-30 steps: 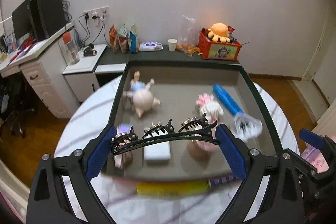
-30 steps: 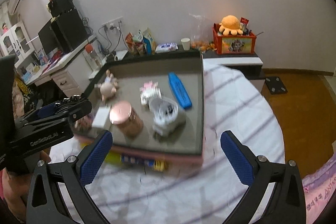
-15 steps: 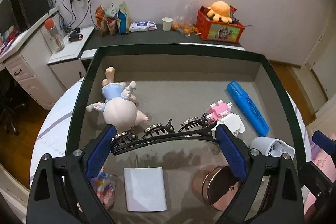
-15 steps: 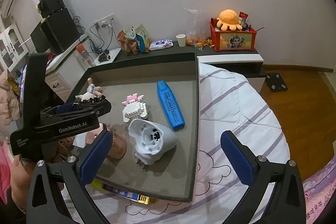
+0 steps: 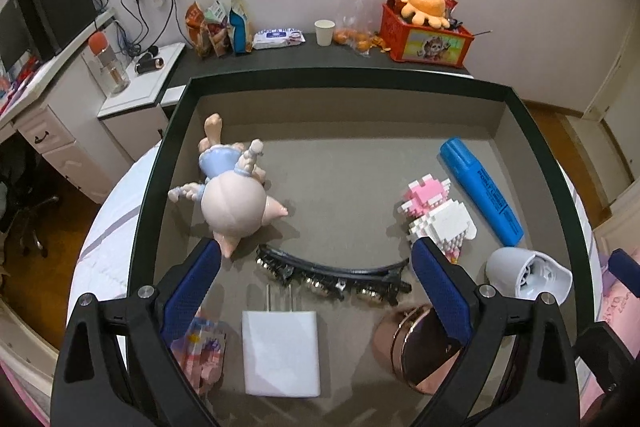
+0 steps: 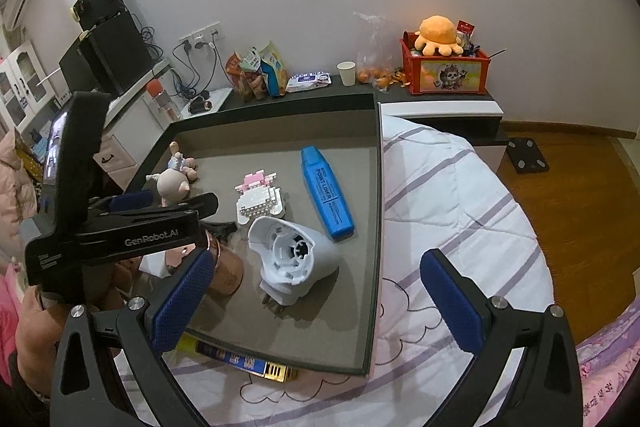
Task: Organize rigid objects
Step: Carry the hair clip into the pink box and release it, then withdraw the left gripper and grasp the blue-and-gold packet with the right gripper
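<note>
The blue marker [image 6: 327,191] lying in the dark-rimmed tray [image 5: 560,171] reads "POINT LINER" down its barrel in the right wrist view, and the side of the left gripper [image 5: 316,255] carries "GenRobot.AI" in pale letters there. Smaller print on the snack bags, the wipes pack and the red box along the back shelf is too small to read. The left gripper hangs over the near half of the tray with its blue-padded fingers [image 5: 192,291] spread wide and nothing between them; the black hair clip [image 5: 332,273], studded with small stones, lies flat on the grey tray floor below the gap, clear of both pads. Just behind the clip sit the pig figurine [image 5: 232,203] on the left and the pink-and-white block model [image 5: 438,213] on the right, whose near edge is hidden by the right-hand pad. Nearer the camera are a white charger [image 5: 282,351] with its prongs toward the clip, a copper-coloured tin [image 5: 412,351] and a white dryer nozzle [image 5: 528,277]. The right gripper [image 6: 314,287] is held over the tray's near right corner and the striped bedding [image 6: 452,195], fingers [image 6: 450,303] also wide apart and empty.
</note>
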`<state>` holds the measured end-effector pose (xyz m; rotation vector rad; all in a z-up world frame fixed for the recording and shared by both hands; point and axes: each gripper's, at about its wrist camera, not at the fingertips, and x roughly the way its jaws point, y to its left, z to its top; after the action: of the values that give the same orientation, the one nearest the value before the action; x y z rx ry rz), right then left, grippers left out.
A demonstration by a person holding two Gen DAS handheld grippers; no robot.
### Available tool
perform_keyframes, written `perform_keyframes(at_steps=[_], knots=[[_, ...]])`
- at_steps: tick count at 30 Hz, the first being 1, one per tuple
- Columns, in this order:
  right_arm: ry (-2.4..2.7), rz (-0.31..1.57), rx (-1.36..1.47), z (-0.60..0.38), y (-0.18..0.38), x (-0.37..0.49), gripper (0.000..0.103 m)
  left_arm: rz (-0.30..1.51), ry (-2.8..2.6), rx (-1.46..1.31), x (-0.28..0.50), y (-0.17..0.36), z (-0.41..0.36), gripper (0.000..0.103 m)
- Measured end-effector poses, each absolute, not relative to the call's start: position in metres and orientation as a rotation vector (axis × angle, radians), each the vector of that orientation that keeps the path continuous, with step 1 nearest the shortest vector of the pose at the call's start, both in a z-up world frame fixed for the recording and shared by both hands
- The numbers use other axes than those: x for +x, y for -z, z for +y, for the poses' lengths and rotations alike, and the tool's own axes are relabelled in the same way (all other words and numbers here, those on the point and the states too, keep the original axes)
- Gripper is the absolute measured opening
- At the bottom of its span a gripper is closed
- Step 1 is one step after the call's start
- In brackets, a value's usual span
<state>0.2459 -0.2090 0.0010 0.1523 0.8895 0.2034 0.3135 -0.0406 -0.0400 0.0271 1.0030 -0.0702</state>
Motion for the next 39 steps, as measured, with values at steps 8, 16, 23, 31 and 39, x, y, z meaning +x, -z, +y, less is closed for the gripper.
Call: perform_keyframes(at_steps=[8, 16, 23, 31, 39], knots=[[-0.207, 0.879, 0.134, -0.205, -0.010, 0.222, 0.103, 0.913, 0.056, 0.003, 0.276, 0.013, -0.026, 0.099], [-0.223, 0.908, 0.103, -0.195, -0.006, 0.191, 0.103, 0.832, 0.006, -0.035, 0.215, -0.003, 0.004, 0.102], [-0.204, 0.957, 0.119, -0.183, 0.015, 0.166, 0.103, 0.825, -0.028, -0.070, 0.172, 0.007, 0.029, 0.103], [-0.191, 0.986, 0.106, -0.156, 0.028, 0.161, 0.103, 0.875, -0.034, -0.076, 0.153, 0.030, 0.041, 0.103], [-0.134, 1.025, 0.105, -0.147, 0.041, 0.172, 0.103, 0.892, -0.034, -0.088, 0.152, 0.044, 0.050, 0.103]])
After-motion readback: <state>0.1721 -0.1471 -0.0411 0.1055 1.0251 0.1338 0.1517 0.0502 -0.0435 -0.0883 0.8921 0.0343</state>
